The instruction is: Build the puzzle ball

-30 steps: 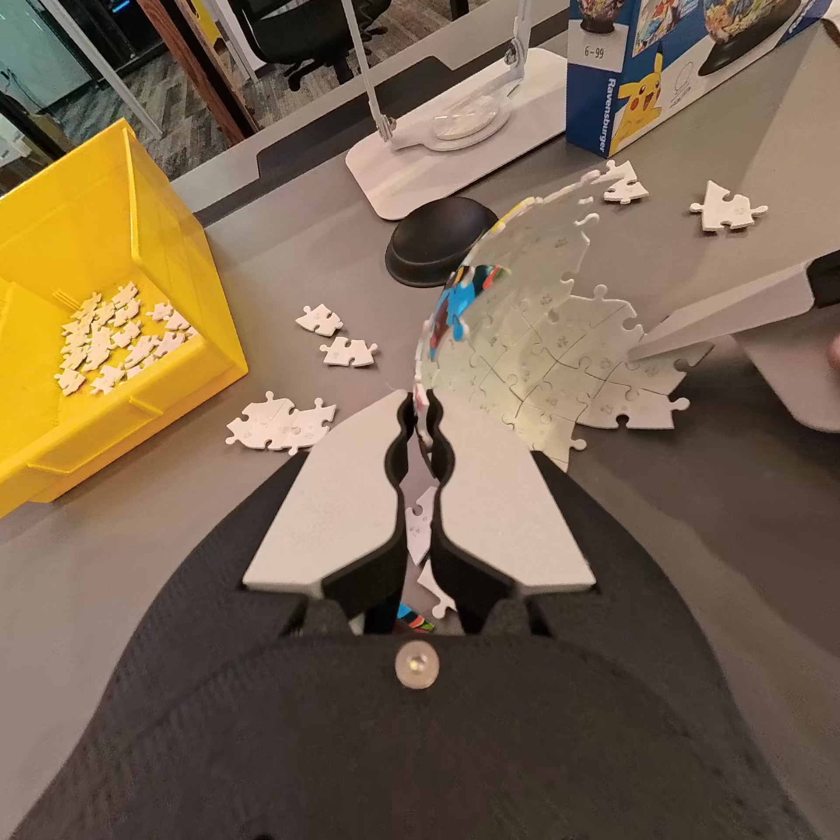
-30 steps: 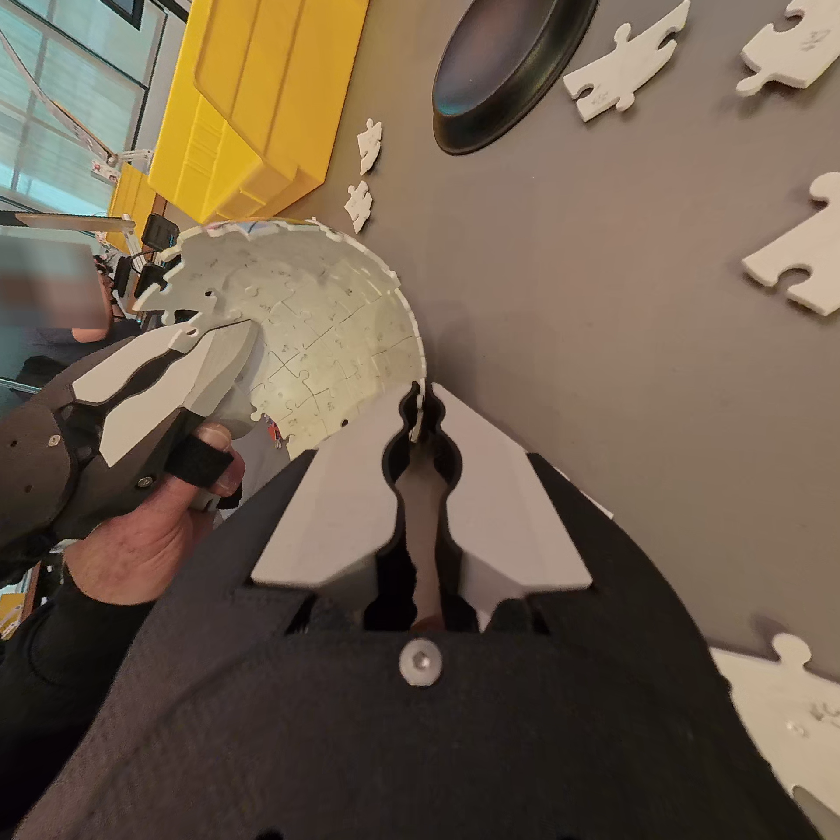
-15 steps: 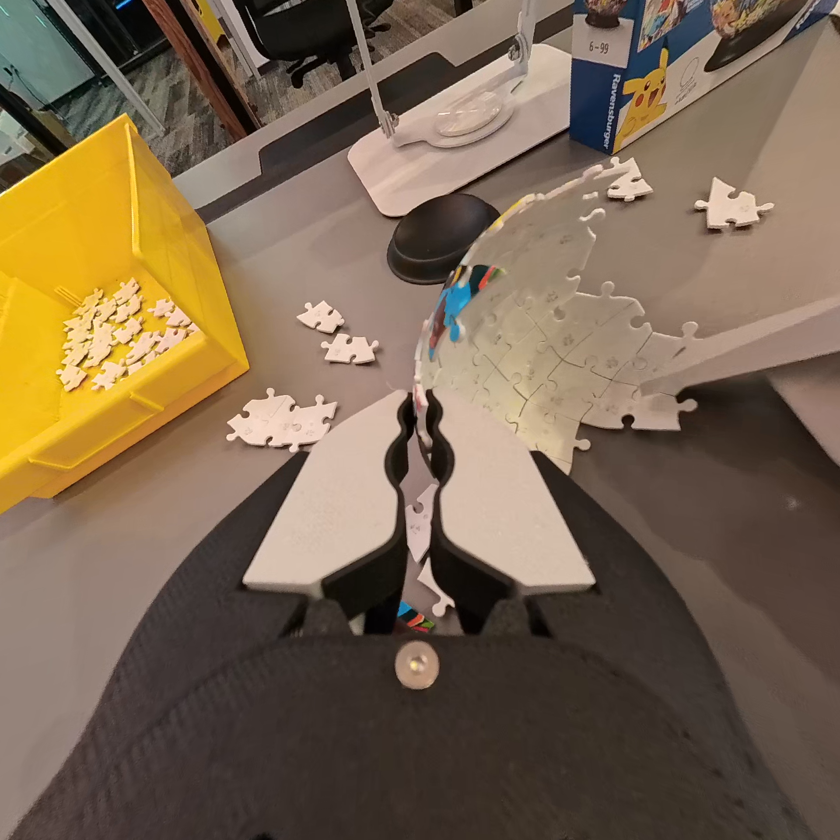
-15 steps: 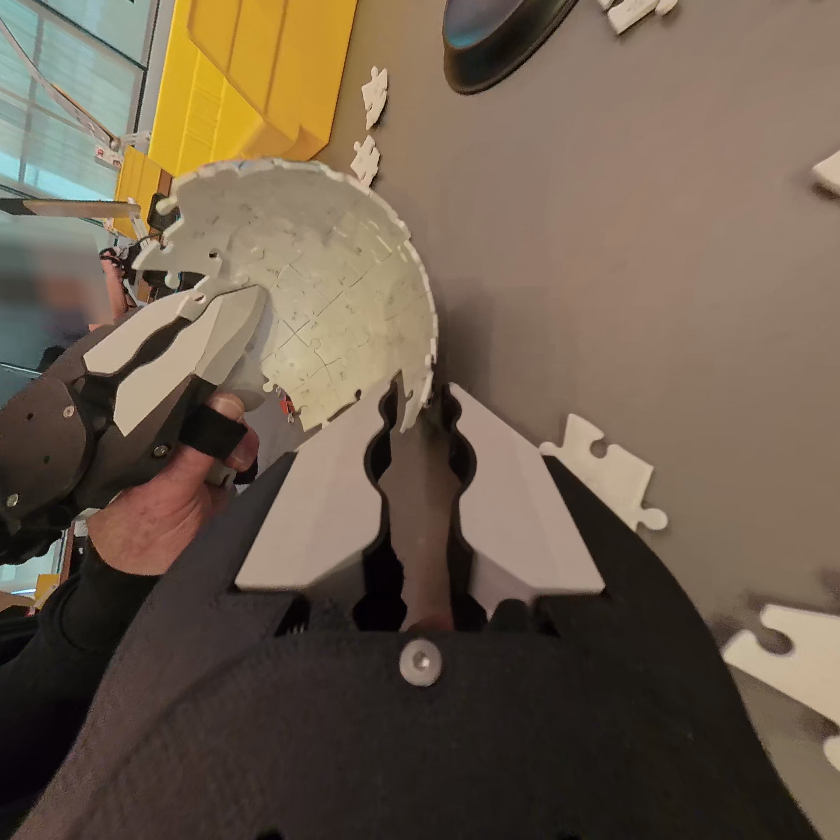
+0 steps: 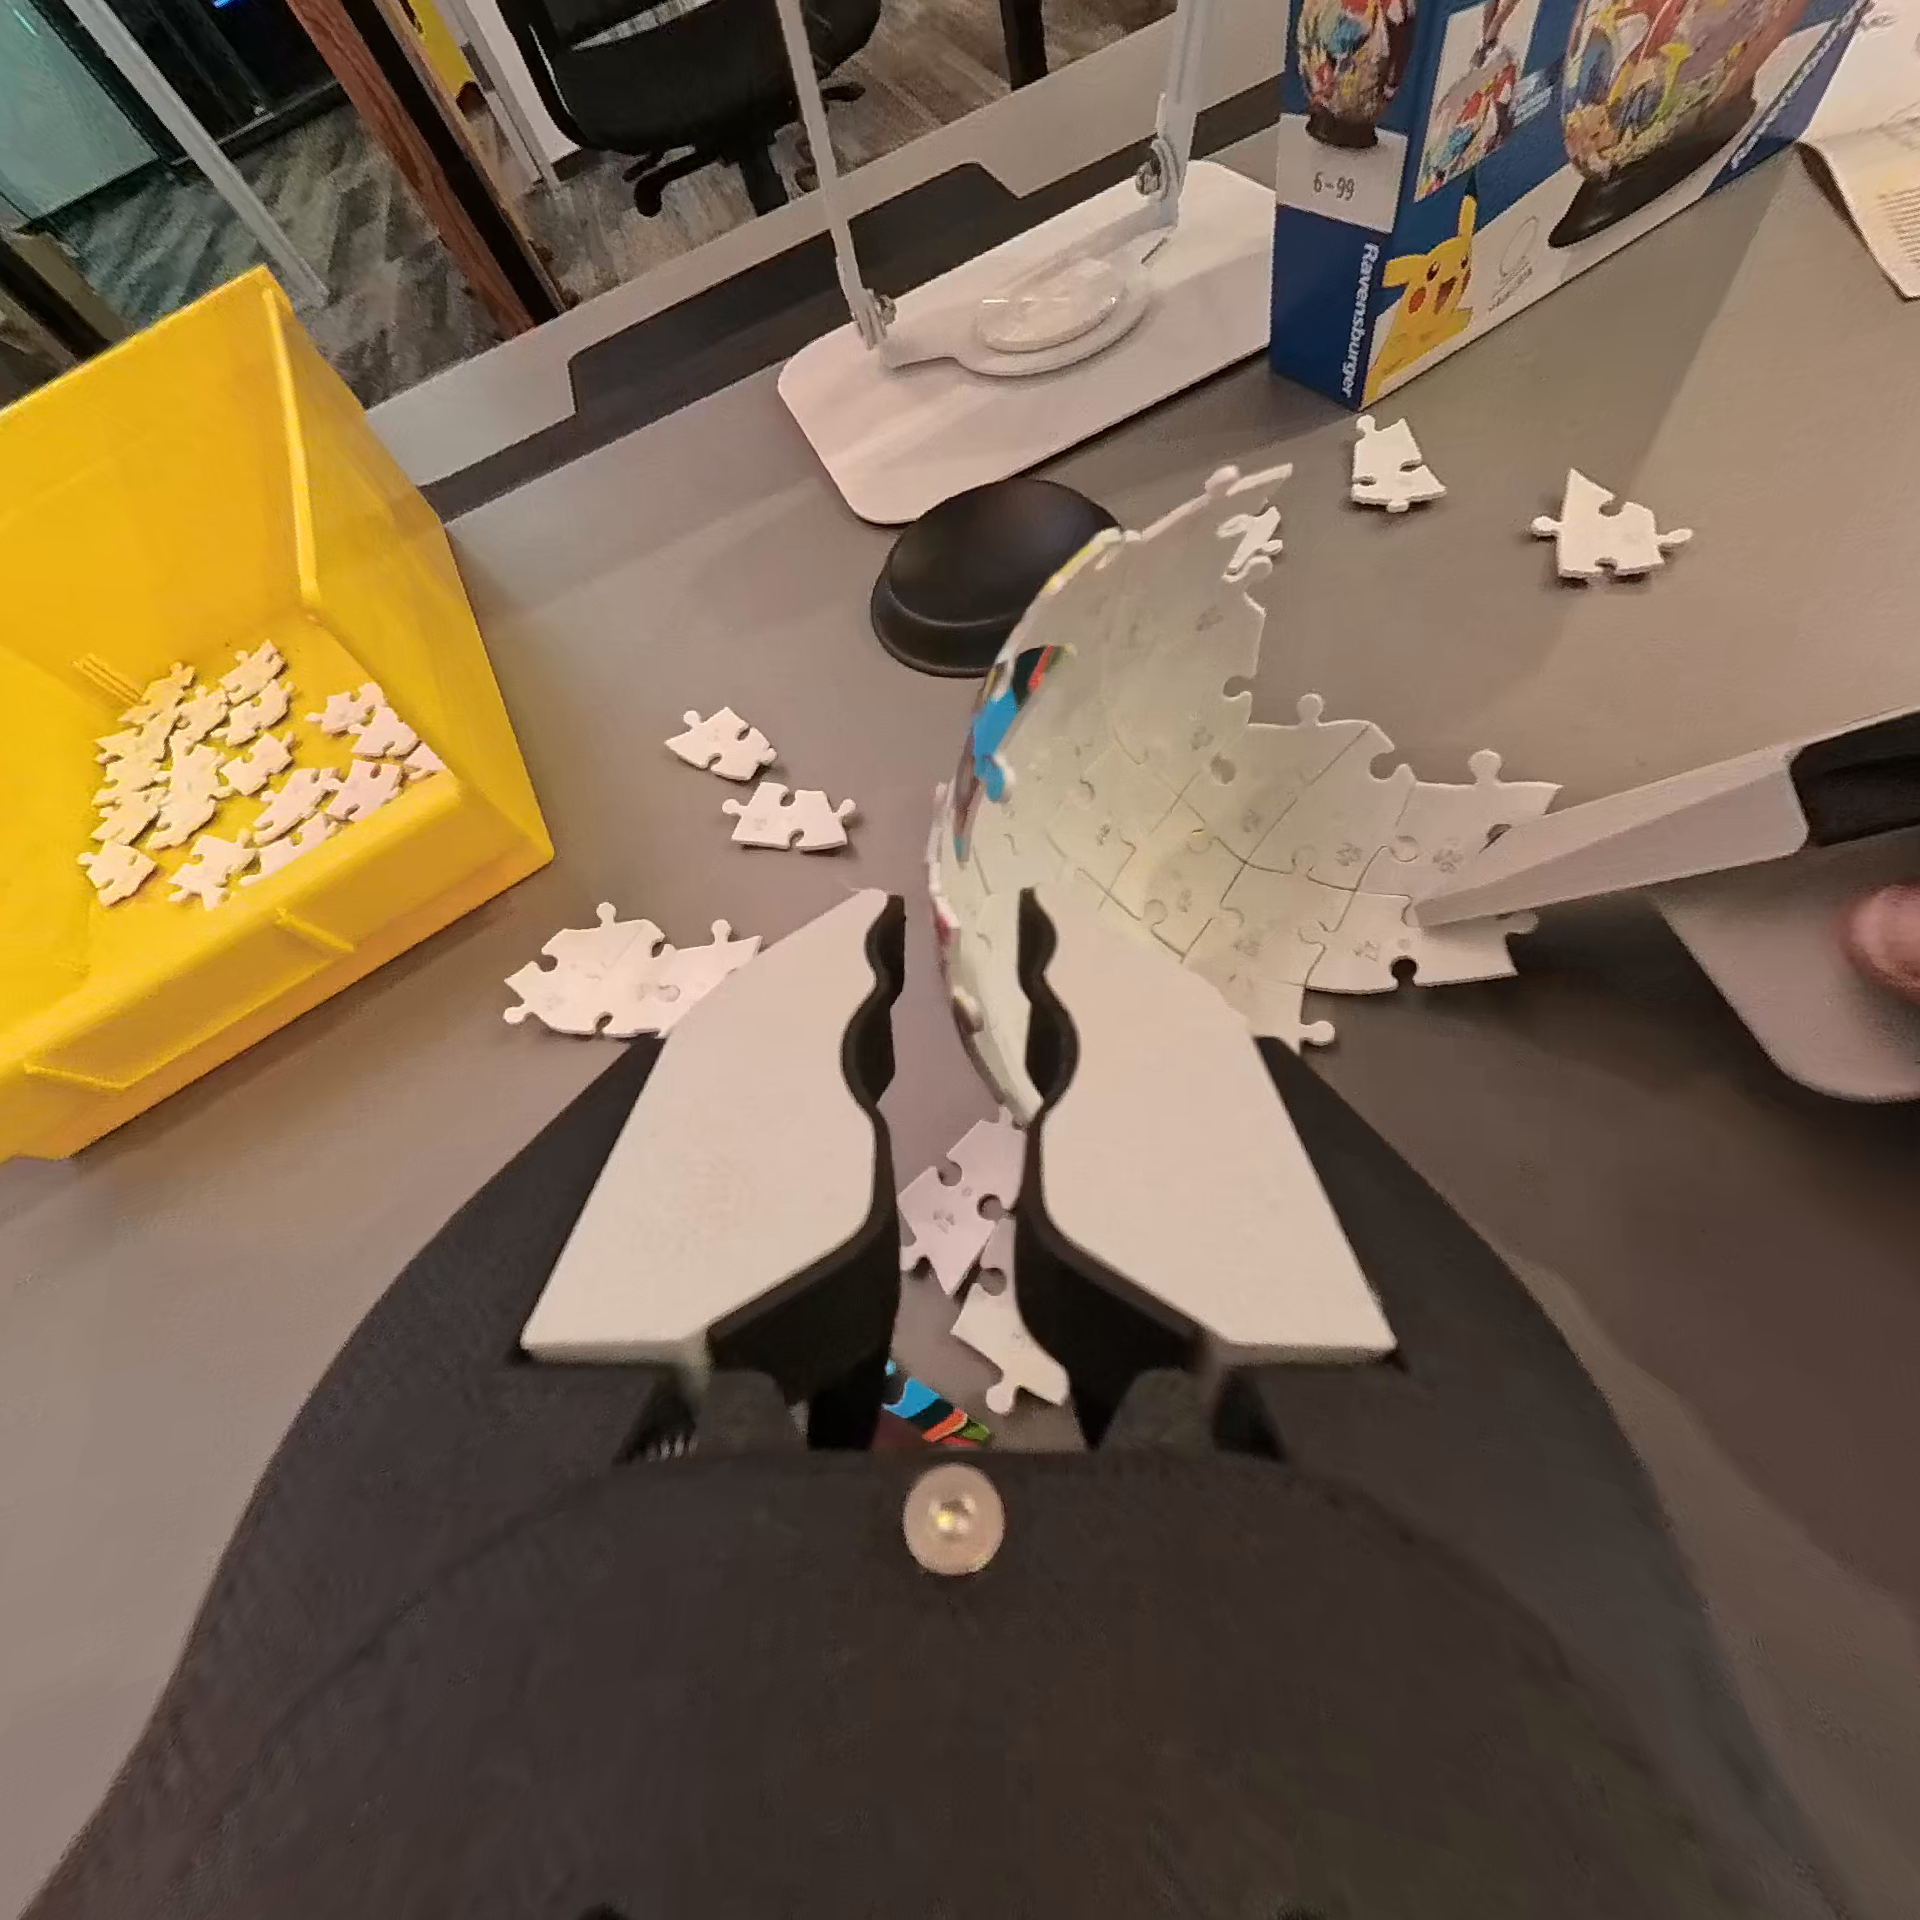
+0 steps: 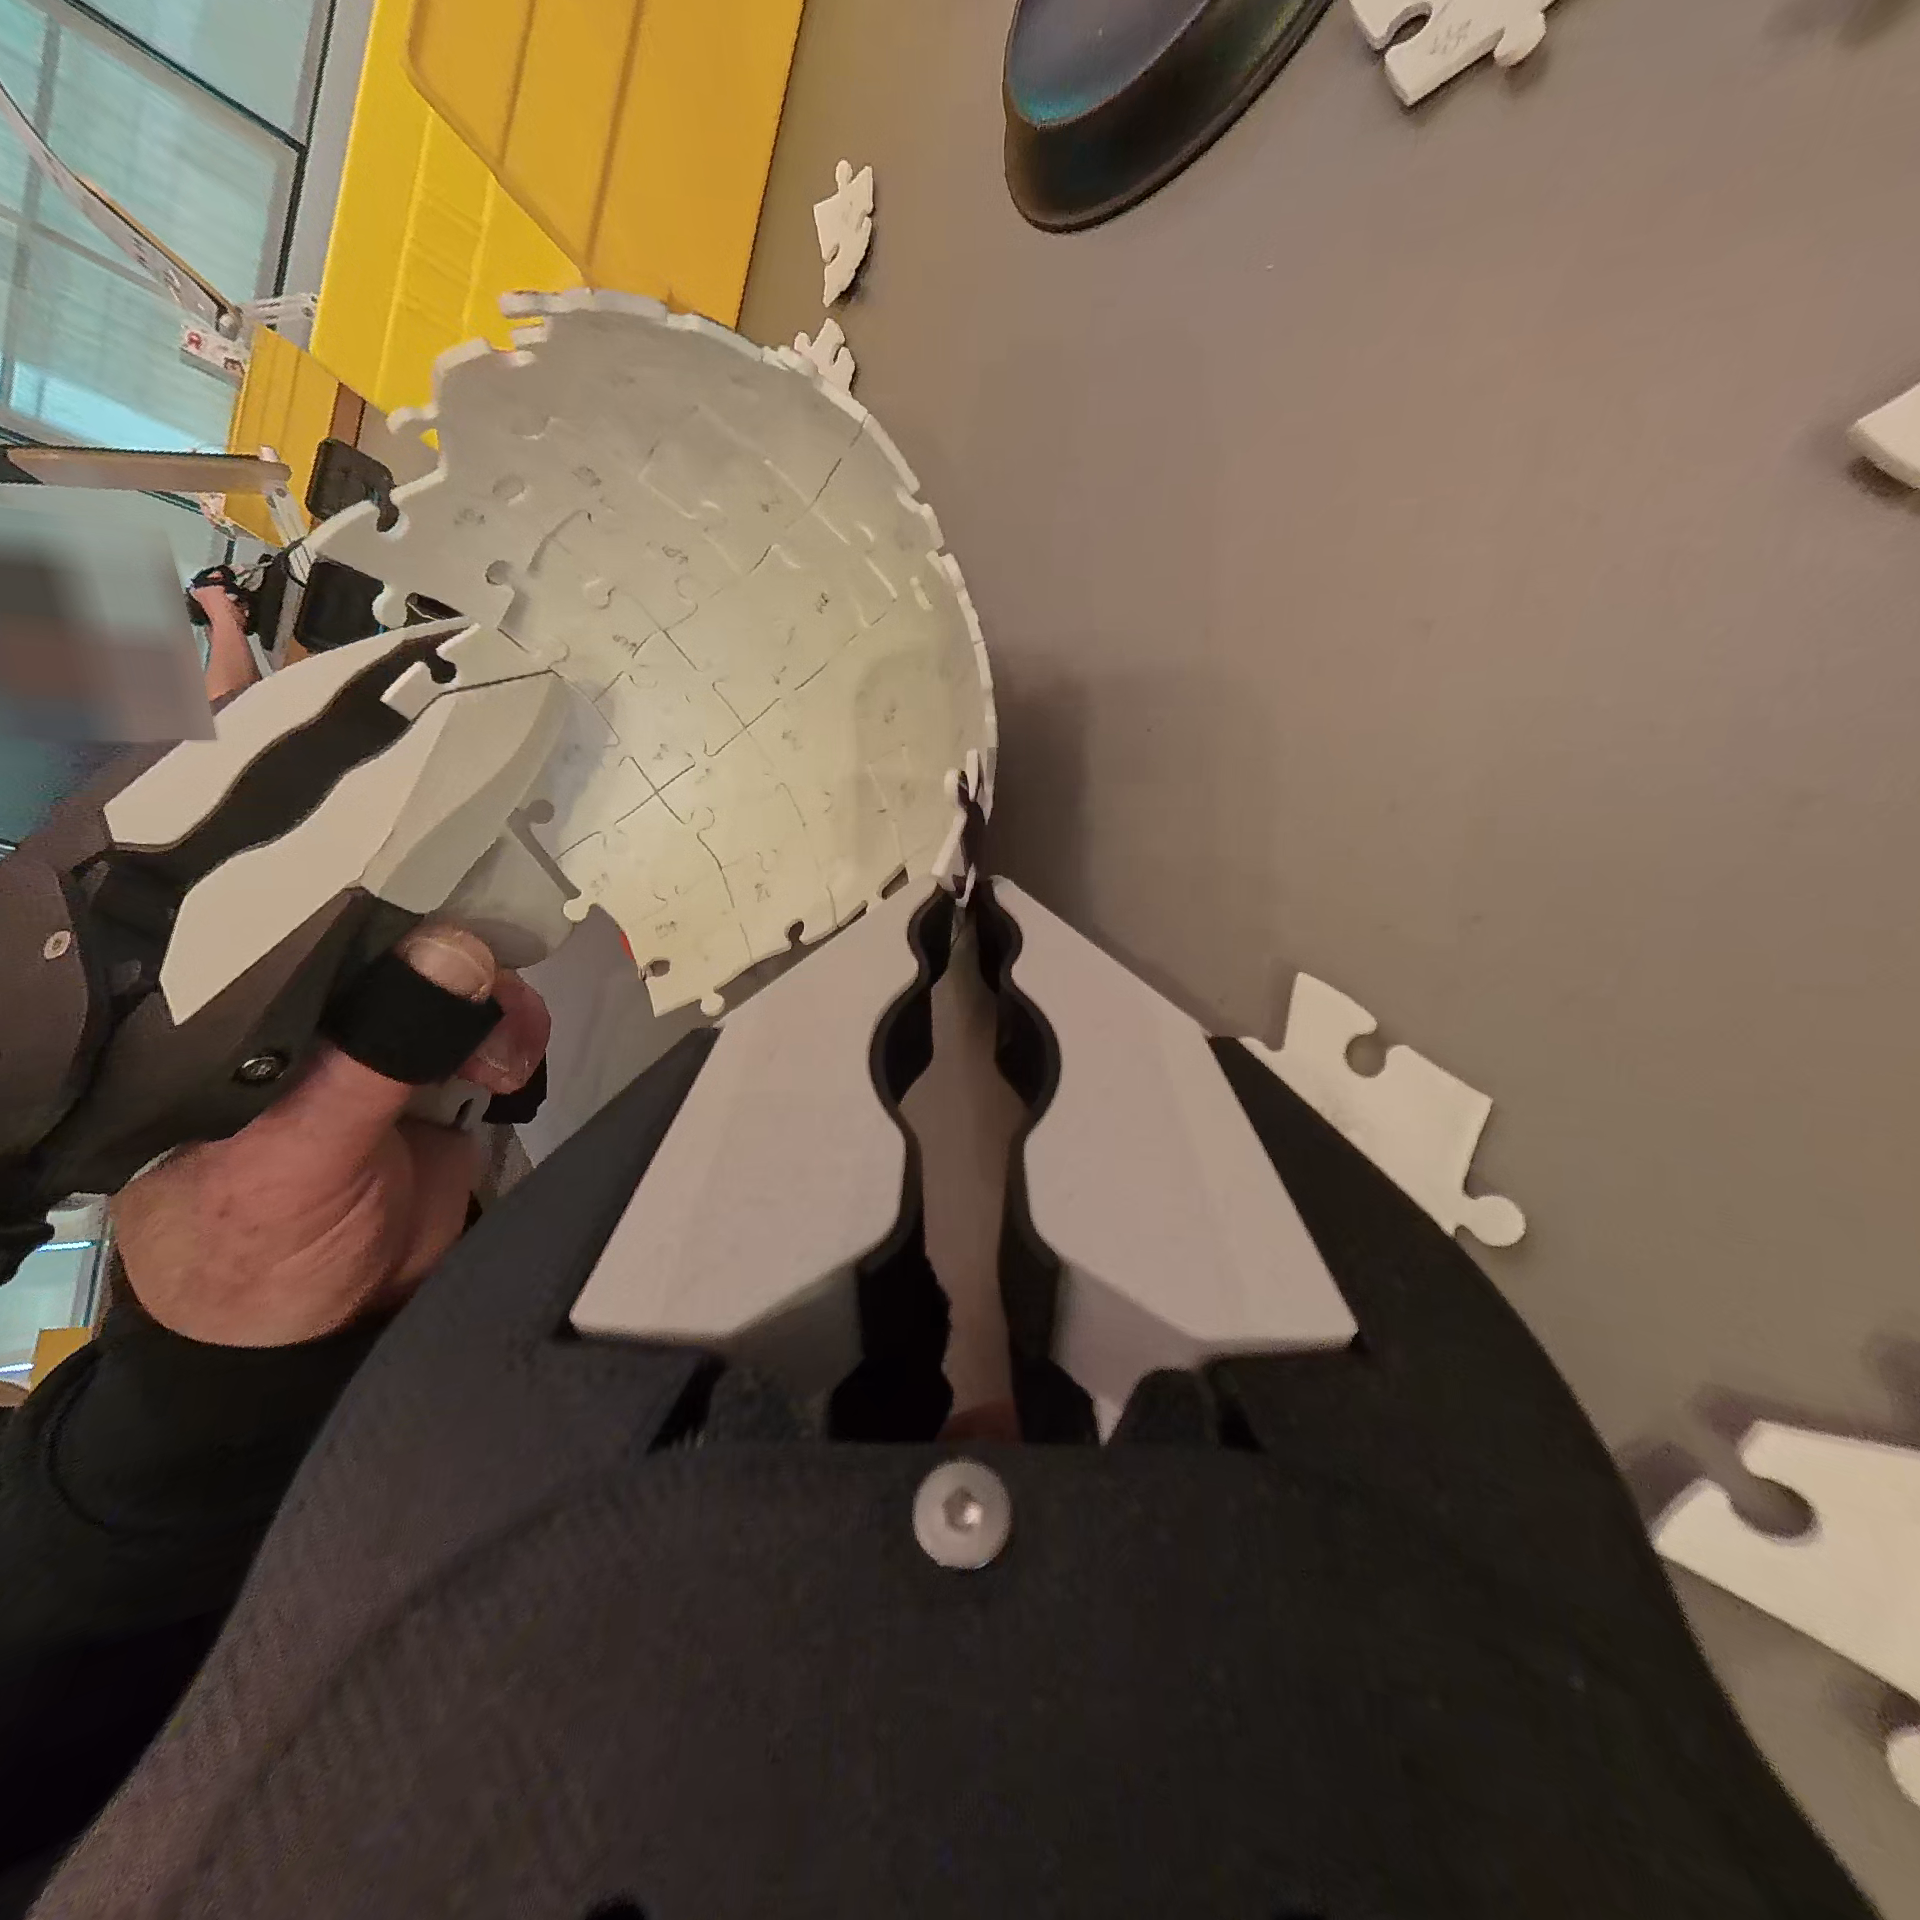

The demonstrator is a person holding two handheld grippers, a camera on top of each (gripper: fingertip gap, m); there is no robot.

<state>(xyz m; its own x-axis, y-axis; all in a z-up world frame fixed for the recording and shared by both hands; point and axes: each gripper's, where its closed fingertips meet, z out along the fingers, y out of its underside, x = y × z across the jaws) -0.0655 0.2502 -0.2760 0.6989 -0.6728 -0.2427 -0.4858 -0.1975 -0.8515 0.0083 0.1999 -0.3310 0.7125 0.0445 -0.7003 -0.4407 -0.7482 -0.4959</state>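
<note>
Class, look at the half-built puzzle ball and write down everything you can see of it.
The half-built puzzle ball is a curved shell of interlocked pieces, like stiff plastic: white inside with small marks, colourful print outside. Its rim is jagged with tabs and gaps. It is held tilted above the grey table. The left hand-held gripper, now open, straddles one edge; the right hand-held gripper meets the opposite edge, grip unclear.

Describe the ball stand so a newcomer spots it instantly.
Start at the yellow bin on the grey table, then look right toward the white lamp base. Just before it sits the ball stand: the only black, round, domed thing among flat white pieces.
</note>
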